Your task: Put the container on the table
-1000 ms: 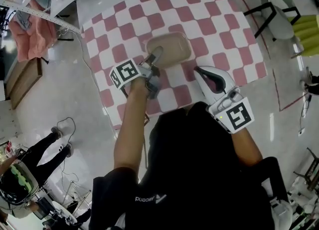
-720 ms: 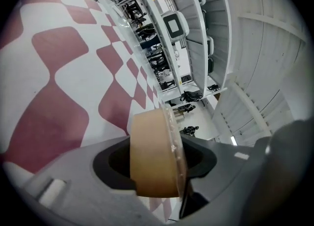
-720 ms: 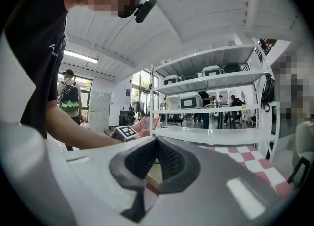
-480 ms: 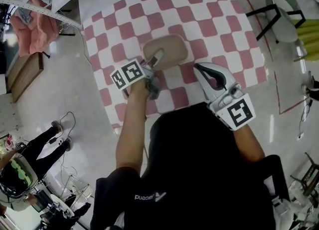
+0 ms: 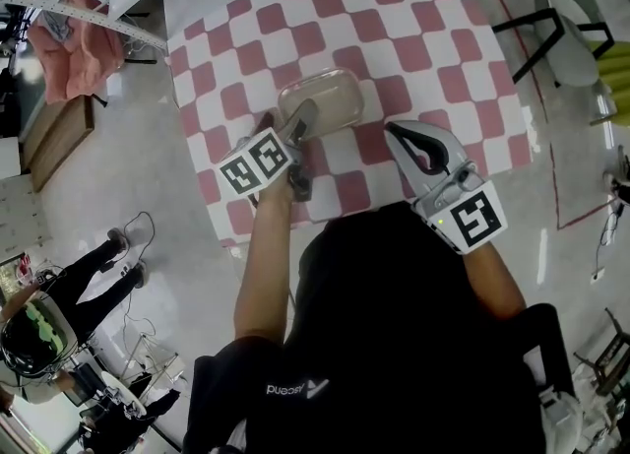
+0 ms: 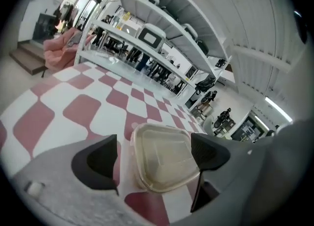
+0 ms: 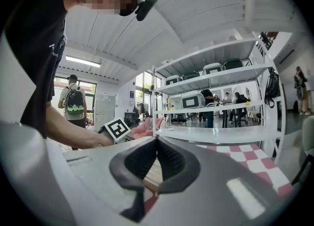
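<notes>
A clear shallow plastic container (image 5: 320, 100) lies flat on the pink-and-white checked table (image 5: 423, 29), near its front edge. My left gripper (image 5: 305, 127) is at the container's near left side. In the left gripper view the container (image 6: 162, 159) lies between the wide-apart jaws of that gripper (image 6: 154, 157). The jaws are opening, and the dark pads (image 6: 98, 161) stand clear of its rim. My right gripper (image 5: 399, 135) hovers over the table just right of the container. It is shut (image 7: 157, 144) with nothing held.
White shelving (image 6: 147, 38) stands beyond the table's far side, with a pink cloth (image 5: 74, 48) to the left. A dark-framed chair (image 5: 551, 9) is at the table's right. A person (image 5: 59, 314) is on the floor at the lower left.
The left gripper has rolled and its jaws have spread off the container, which now lies flat on the table. The right gripper has barely shifted.
</notes>
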The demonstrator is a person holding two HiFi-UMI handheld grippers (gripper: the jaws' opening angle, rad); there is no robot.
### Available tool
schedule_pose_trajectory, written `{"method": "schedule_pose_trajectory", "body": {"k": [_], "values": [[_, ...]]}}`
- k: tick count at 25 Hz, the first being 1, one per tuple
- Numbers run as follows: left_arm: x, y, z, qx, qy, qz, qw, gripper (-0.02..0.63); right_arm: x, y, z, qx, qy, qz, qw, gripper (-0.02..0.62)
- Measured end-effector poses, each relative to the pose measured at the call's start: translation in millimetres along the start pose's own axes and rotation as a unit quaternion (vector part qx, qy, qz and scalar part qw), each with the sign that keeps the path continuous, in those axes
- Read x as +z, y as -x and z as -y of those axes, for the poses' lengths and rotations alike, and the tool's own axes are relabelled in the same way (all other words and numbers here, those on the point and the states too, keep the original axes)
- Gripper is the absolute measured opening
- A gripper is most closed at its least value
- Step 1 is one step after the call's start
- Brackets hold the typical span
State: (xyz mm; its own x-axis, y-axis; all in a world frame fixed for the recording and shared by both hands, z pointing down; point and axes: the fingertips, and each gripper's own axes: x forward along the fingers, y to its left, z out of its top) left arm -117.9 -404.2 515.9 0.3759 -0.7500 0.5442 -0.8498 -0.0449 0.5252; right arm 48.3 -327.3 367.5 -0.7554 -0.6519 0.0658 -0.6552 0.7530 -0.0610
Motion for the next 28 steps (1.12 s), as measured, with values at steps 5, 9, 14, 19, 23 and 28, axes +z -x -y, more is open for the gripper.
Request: {"method": "schedule_pose_trajectory", "body": {"k": [5,9,14,19,23,28], "values": [[31,55,54,-0.064,-0.099,0.124,0.9853,0.432,4,-3,-5,0.015,-0.006,0.012,1.000,0.003],[25,93,103,-0.121,-0.180,0.168,0.9617,0.130,10,-7,-15,0.035,-0.006,0.024,0.999,0.003],[27,130,139,-0.126,-0.267,0.224,0.9286,0.011,22,-8,-35,0.062,-0.007,0.041,0.997,0.003],[27,145,152,-0.138,-0.302,0.251,0.9093,0.011,25,-7,-44,0.066,-0.013,0.053,0.996,0.003],[25,149,152,-0.144,-0.297,0.246,0.9114,0.011,26,-7,-46,0.060,-0.012,0.052,0.997,0.003],[22,149,151,-0.151,-0.286,0.241,0.9151,0.011,24,-6,-52,0.066,-0.007,0.048,0.997,0.003]]}}
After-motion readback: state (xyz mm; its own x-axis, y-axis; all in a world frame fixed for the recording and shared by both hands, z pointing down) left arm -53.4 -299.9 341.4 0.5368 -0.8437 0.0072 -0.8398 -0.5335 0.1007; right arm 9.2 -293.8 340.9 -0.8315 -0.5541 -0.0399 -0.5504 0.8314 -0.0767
